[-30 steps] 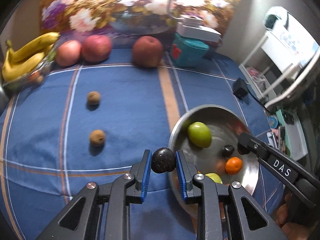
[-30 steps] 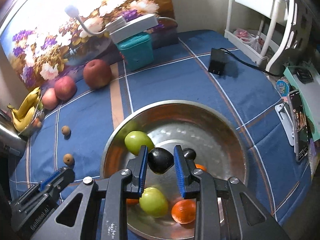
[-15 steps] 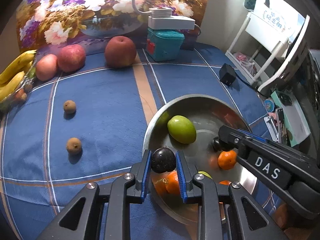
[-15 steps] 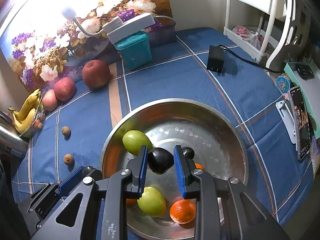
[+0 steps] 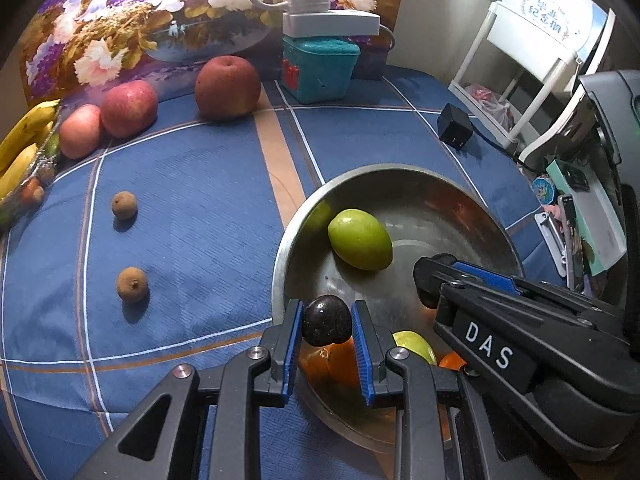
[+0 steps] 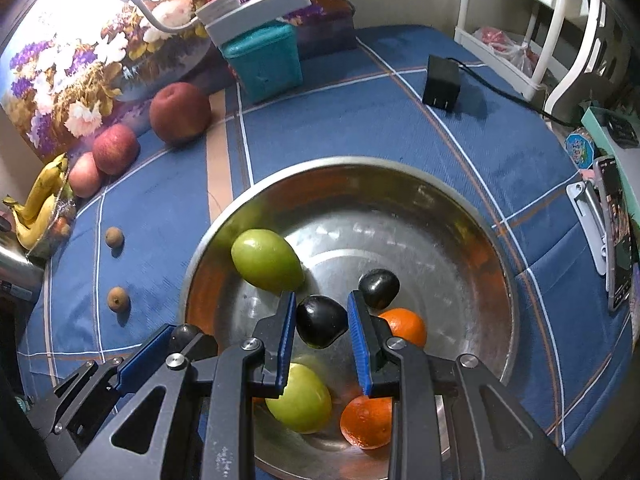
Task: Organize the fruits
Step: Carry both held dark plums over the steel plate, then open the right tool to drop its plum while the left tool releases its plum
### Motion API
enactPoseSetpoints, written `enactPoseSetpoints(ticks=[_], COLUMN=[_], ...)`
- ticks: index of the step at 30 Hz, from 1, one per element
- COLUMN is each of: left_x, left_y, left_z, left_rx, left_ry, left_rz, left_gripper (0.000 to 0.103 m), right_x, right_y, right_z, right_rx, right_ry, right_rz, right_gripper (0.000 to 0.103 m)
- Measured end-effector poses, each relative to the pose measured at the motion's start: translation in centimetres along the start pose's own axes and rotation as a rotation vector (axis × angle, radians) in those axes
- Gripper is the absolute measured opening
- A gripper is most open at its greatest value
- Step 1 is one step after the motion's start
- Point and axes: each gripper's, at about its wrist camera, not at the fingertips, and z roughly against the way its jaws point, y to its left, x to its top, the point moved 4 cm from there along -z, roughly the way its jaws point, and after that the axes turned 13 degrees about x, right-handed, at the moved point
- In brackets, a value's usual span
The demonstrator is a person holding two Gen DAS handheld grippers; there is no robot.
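Both grippers over the steel bowl (image 6: pixel 472 216). The left gripper (image 5: pixel 326 328) had its fingers clamped on a dark plum (image 5: pixel 327 320) at the bowl's near rim; the right gripper (image 6: pixel 322 322) clamped a second plum (image 6: pixel 320 320) above the bowl's middle. Best lowered close to the bottom before release, clear of the orange (image 6: pixel 402 326).

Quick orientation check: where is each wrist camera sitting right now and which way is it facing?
Left wrist: on the left gripper, looking steeply down at the metal bowl's near-left rim; own fingers clamp a dark fruit; right gripper enters from the right.
Right wrist: on the right gripper, above the bowl's middle; fingers clamp another dark fruit; left gripper at lower left.
Shared: bowl, green fruit, apples, teal box.
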Motion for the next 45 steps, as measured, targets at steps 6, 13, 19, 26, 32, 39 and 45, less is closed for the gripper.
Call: enactPoseSetpoints(ticks=[6, 13, 19, 26, 32, 39, 45], left_x=[-0.2, -0.2, -0.3, -0.3, -0.2, -0.2, -0.5], left_y=[-0.3, -0.5, -0.5, -0.4, -0.2, 1.2, 3.5], left_z=[-0.2, -0.4, -0.5, -0.5, 0.0, 0.0, -0.5], left_rx=[0.0, -0.004, -0.009, -0.014, -0.019, -0.01, 0.012], left_ry=[0.008, 0.019, 0.024, 0.028, 0.018, 0.039, 0.075], left_rz=[-0.011, -0.015, -0.01, -0.002, 0.012, 0.066, 0.136], left_gripper=[0.027, 0.027, 0.029, 0.047, 0.05, 0.058, 0.066], right_x=[0.0, -0.3, -0.3, 0.1, 0.2, 0.5, 0.5], right_y=[-0.1, 0.0, 0.2, 0.5, 0.5, 0.6, 0.6], right_z=[-0.4, -0.9, -0.7, -0.2, 0.1, 0.5, 0.4], right_rx=[-0.008, -0.013, -0.018, -0.022, -0.025, -0.031, -0.036], right_ry=[0.017, 0.039, 0.034, 0.02, 0.013, 0.005, 0.005], right_rz=[-0.007, -0.003, 0.003, 0.008, 0.01, 0.012, 0.016], right_gripper=[0.028, 0.028, 0.029, 0.029, 0.029, 0.032, 0.037])
